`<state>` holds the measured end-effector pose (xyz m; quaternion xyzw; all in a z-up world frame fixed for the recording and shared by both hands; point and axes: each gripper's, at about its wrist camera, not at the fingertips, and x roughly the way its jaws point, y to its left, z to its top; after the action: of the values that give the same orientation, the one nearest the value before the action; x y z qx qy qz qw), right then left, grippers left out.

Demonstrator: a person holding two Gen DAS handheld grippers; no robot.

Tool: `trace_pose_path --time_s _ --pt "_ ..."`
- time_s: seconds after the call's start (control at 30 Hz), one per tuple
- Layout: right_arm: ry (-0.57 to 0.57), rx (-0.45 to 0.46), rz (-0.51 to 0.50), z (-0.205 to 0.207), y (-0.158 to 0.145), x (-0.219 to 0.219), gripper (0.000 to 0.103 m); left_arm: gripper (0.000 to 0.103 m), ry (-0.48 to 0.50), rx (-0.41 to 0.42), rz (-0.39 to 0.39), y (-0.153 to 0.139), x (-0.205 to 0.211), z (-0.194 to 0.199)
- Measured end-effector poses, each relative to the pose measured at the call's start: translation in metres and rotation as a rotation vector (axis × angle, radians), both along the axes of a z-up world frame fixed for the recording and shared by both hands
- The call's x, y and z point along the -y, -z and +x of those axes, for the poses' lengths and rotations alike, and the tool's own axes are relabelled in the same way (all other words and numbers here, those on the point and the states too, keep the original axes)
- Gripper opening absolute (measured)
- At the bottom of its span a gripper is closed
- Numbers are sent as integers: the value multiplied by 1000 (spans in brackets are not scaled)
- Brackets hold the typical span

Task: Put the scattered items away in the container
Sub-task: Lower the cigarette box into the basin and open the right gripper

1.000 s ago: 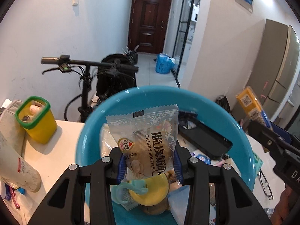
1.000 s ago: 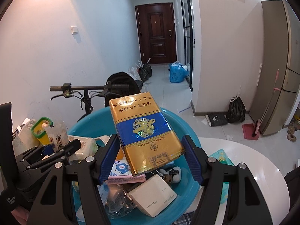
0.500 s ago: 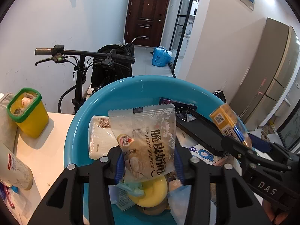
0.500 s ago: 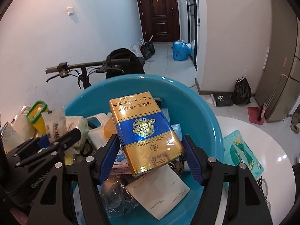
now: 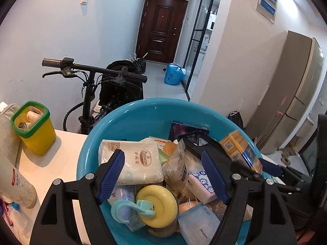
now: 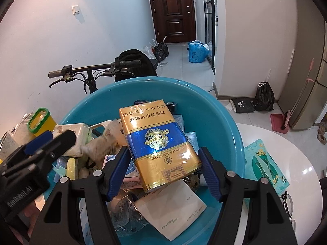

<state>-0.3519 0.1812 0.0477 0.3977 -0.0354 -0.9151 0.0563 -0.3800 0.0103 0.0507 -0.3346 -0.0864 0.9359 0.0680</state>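
Note:
A blue plastic basin (image 5: 130,122) (image 6: 214,106) holds several items. My left gripper (image 5: 163,175) is open and empty above it. The crispy souffle packet (image 5: 179,169) lies in the basin among a tissue pack (image 5: 139,163), a yellow round lid (image 5: 157,206) and a black phone case (image 5: 202,145). My right gripper (image 6: 164,171) is shut on a gold and blue cigarette carton (image 6: 159,140) and holds it over the basin. The carton also shows in the left wrist view (image 5: 239,149).
A yellow box with a green rim (image 5: 32,126) and a white bottle (image 5: 16,185) stand on the white table left of the basin. A teal packet (image 6: 263,161) and glasses (image 6: 288,202) lie to its right. A bicycle (image 5: 92,75) stands behind.
My left gripper opened and let the souffle packet drop into the basin. My right gripper lowered the cigarette carton closer over the basin.

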Motion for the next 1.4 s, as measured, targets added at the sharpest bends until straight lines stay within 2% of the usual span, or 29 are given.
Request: trace_pose_path --time_s 0.3,0.4,0.47,0.57,0.73,1.03,1.2,1.3,1.4 --pt "-7 21 17 -4 6 3 69 80 -18 0 3 -5 5 2" --pt "-13 36 18 -5 8 3 76 80 -31 -22 -28 -9 3 6" --pt "-7 22 22 -3 7 2 84 80 -36 -37 -43 -12 2 8" --pt "0 8 36 -2 4 2 88 80 -38 -47 -45 -15 3 11" --pt "9 -5 26 1 -2 -2 89 80 -34 -57 -38 -21 4 14" --pt "36 -41 15 8 -17 -5 98 80 -43 -74 -21 -33 6 23" --pt "38 -82 19 18 -31 -6 99 80 -42 -107 -18 -47 6 35" --pt "40 -113 9 25 -40 -8 99 88 -54 -133 -10 -55 8 42" --pt "42 -160 4 34 -51 -8 99 88 -62 -165 -3 -65 10 51"
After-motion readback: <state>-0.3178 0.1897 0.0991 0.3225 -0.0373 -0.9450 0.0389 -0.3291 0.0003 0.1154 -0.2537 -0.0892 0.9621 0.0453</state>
